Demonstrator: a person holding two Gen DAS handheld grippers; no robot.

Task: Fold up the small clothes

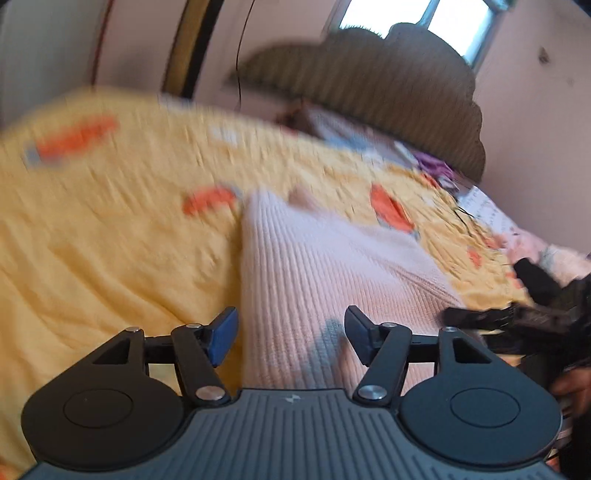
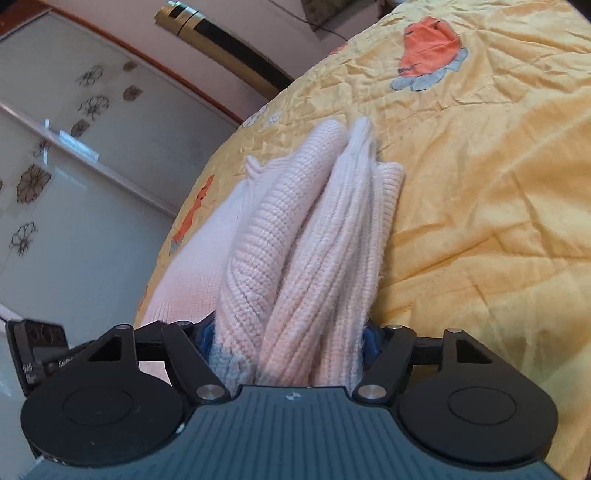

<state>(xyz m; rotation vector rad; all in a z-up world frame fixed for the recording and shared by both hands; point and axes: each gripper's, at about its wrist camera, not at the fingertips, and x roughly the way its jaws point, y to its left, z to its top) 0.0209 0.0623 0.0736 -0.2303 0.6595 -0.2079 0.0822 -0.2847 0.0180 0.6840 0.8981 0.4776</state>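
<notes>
**Pink knit bunched in the right claw, left claw open above it**

No box or basket shows in either view. The pink knitted garment lies on a yellow bedcover printed with orange figures. In the left wrist view, which is blurred, the bedcover fills the left and middle; at the far side stands a brown ribbed headboard with a window behind it. Loose clothes lie in a heap at the far right. In the right wrist view, glass panels with flower patterns stand on the left, beyond the bed.

The left gripper hovers over the near edge of the garment, its blue pads spread apart with nothing pressed between them; whether they touch the cloth below cannot be told. At the right edge of that view the right gripper appears as a dark blur. In its own view a thick gathered bundle of the garment fills the gap between its fingers, which are clamped on the folds at a wide spread.
</notes>
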